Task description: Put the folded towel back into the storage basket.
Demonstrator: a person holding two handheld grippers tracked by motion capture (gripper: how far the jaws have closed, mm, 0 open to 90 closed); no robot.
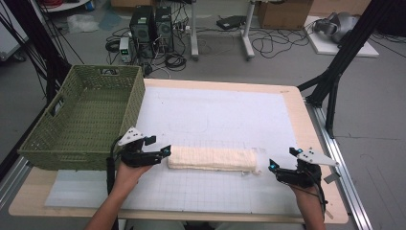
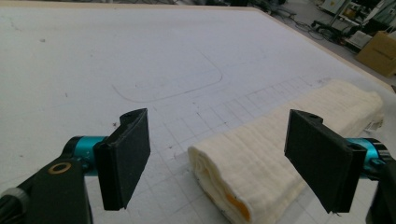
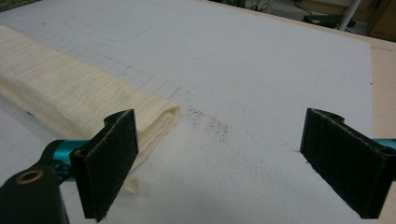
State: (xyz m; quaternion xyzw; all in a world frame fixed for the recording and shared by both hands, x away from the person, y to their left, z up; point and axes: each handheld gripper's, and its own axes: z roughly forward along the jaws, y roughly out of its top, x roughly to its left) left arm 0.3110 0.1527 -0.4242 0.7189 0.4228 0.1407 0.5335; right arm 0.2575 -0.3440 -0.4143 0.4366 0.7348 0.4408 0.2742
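Note:
A cream towel (image 1: pixel 210 158), folded into a long roll, lies across the front of the white gridded mat (image 1: pixel 215 115). My left gripper (image 1: pixel 160 145) sits at the roll's left end with its jaws open. In the left gripper view the towel (image 2: pixel 252 154) reaches in between the two black pads (image 2: pixel 126 158), and neither pad touches it. My right gripper (image 1: pixel 281 159) rests just off the roll's right end, also open. In the right gripper view the towel (image 3: pixel 70 93) ends beside the left pad (image 3: pixel 109 163), and bare mat lies between the jaws.
A green woven basket (image 1: pixel 72 143) with nothing in it stands on the table's left side, close behind my left hand. Bare wood borders the mat at the table's right edge (image 1: pixel 316 129). Computers (image 1: pixel 151 28), cables, boxes and black stand legs (image 1: pixel 335 72) are on the floor beyond.

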